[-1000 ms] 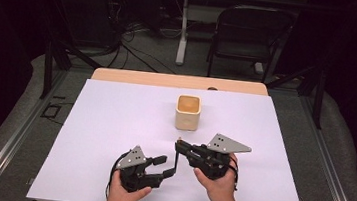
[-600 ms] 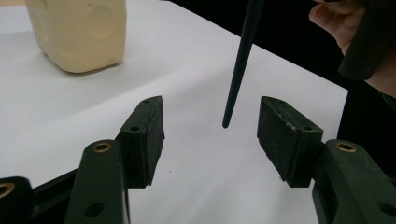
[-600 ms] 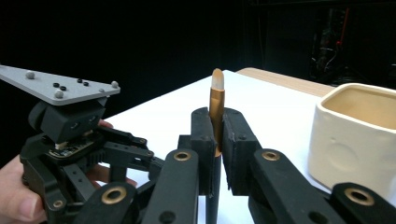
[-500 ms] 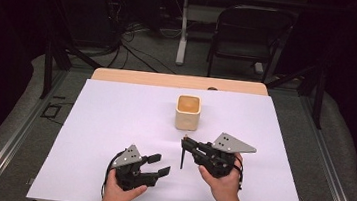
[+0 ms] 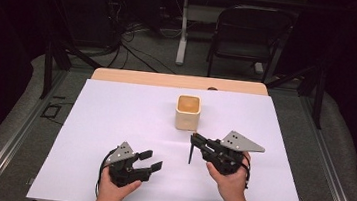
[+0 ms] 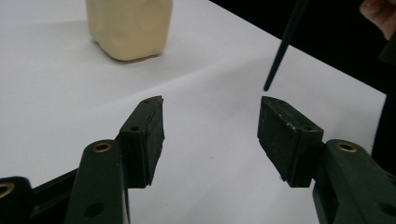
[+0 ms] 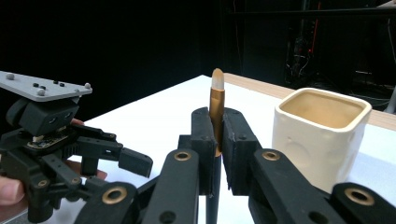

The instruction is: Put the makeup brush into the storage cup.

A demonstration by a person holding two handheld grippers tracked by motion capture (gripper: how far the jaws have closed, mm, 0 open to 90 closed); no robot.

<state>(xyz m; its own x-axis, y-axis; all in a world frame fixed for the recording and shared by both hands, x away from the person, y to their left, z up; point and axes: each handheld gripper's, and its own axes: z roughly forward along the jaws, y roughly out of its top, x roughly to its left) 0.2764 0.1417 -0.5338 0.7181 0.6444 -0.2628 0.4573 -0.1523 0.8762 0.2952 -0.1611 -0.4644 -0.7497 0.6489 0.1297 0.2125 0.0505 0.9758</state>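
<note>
Brush (image 7: 216,109) clamped in right gripper (image 7: 216,154): both pads (image 7: 237,149) press on the gold ferrule, pale tip (image 7: 217,81) pointing up in the right gripper view. Dark handle (image 5: 190,153) hangs below the jaws in the high view, slightly tilted, its end close to the white sheet (image 5: 115,109); touching or not, cannot tell. In the left gripper view that handle (image 6: 283,46) comes down from the top right, end just above the sheet beyond the right-hand pad.

Left gripper (image 5: 150,161) sits near the front edge of the sheet, left of the right one and apart from it, jaws pointing toward it. Jaws have just been opening and now stand wide; the left gripper view shows the pads (image 6: 148,140) well apart with bare sheet between them, nothing held. Right gripper view shows the left gripper (image 7: 135,161) off to the left with fingers spread.

Cup (image 5: 188,111): cream, squarish, upright, open top, mid-sheet. It stands just beyond the right gripper and a bit to its left in the high view, not touching it. In the right gripper view the cup (image 7: 322,135) is just right of the brush, with a gap between them. In the left gripper view the cup (image 6: 128,28) is ahead, at upper left.

Grey plate (image 5: 241,142) rides on top of the right gripper; a hand (image 5: 230,184) holds it from behind
</note>
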